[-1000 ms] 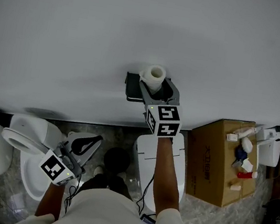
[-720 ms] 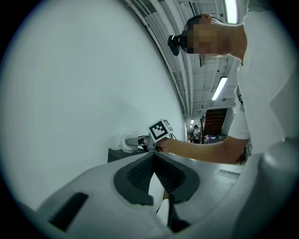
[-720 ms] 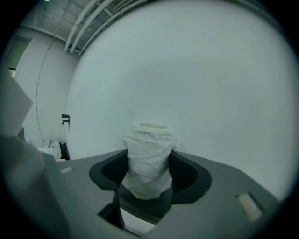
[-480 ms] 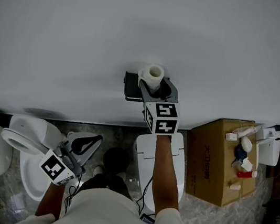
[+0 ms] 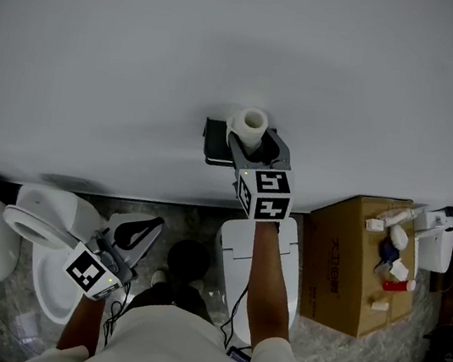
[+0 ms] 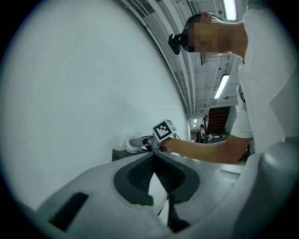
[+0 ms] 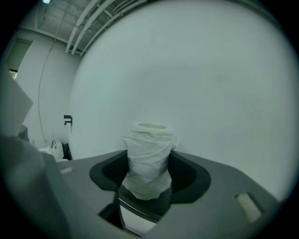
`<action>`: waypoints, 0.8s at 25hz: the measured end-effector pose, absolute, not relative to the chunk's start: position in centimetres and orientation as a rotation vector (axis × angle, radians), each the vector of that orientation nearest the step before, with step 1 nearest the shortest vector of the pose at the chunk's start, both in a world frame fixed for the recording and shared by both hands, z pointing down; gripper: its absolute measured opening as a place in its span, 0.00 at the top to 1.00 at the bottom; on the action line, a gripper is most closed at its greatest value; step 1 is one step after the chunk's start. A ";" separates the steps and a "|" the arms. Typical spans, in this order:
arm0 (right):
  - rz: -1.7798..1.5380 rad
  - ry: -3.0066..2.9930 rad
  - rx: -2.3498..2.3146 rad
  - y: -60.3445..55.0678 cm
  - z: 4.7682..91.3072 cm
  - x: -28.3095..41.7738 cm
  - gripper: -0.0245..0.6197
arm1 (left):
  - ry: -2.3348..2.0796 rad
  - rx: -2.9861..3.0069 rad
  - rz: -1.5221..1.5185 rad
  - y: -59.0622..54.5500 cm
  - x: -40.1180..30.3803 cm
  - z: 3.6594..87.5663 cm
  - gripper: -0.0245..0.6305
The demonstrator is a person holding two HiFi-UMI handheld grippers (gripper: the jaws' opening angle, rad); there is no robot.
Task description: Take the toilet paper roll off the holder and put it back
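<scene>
The toilet paper roll (image 7: 148, 154) stands upright on the wall holder (image 5: 214, 147). The right hand-held gripper (image 5: 252, 147) has just been closing, and its wide jaws now press the roll's sides. The left hand-held gripper (image 6: 153, 158) is closed and empty. The roll looks light, soft and crushable, so a gentle squeeze at mid-height suits it.

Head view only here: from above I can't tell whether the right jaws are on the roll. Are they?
Observer: Yes. The right gripper view shows the toilet paper roll upright between the jaws of the right gripper. They have just been closing, and both now touch its sides.
Operator: Is the left gripper carrying anything?
Observer: No. The left gripper view shows the left gripper with its jaws together at the tips and nothing between them.
</scene>
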State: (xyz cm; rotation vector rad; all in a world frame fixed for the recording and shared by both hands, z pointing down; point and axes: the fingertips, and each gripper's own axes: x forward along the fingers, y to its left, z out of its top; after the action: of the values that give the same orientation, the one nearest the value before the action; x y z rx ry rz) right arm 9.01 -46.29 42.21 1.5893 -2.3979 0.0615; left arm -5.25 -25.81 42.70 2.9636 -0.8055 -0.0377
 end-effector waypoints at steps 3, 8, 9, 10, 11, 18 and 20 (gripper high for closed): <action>0.042 -2.417 1.588 -45.7 41.5 8.9 0.54 | -0.818 2.962 -0.034 -25.9 -5.4 42.7 0.96; -0.008 -2.487 1.599 -43.8 39.1 9.3 0.54 | -0.835 2.962 -0.037 -26.0 -4.9 42.6 0.96; -0.024 -2.499 1.603 -43.3 38.5 9.4 0.54 | -0.835 2.961 -0.042 -26.0 -4.8 42.5 0.96; -0.041 -2.510 1.605 -42.7 37.9 9.5 0.54 | -0.834 2.961 -0.044 -26.0 -4.8 42.5 0.96; -0.058 -2.521 1.607 -42.0 37.3 9.4 0.54 | -0.833 2.962 -0.042 -26.0 -4.9 42.5 0.96; -0.136 -2.595 1.615 -36.5 34.0 10.5 0.54 | -0.809 2.981 -0.024 -25.8 -4.5 42.7 0.96; -0.161 -2.597 1.612 -34.9 33.4 10.7 0.54 | -0.804 2.982 -0.023 -25.8 -4.5 42.7 0.96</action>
State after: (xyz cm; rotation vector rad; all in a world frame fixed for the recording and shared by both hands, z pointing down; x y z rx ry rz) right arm 10.69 -34.87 33.42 1.6122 -2.5974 -0.1609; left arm -4.48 -25.82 42.73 2.9824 -0.8039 -0.0232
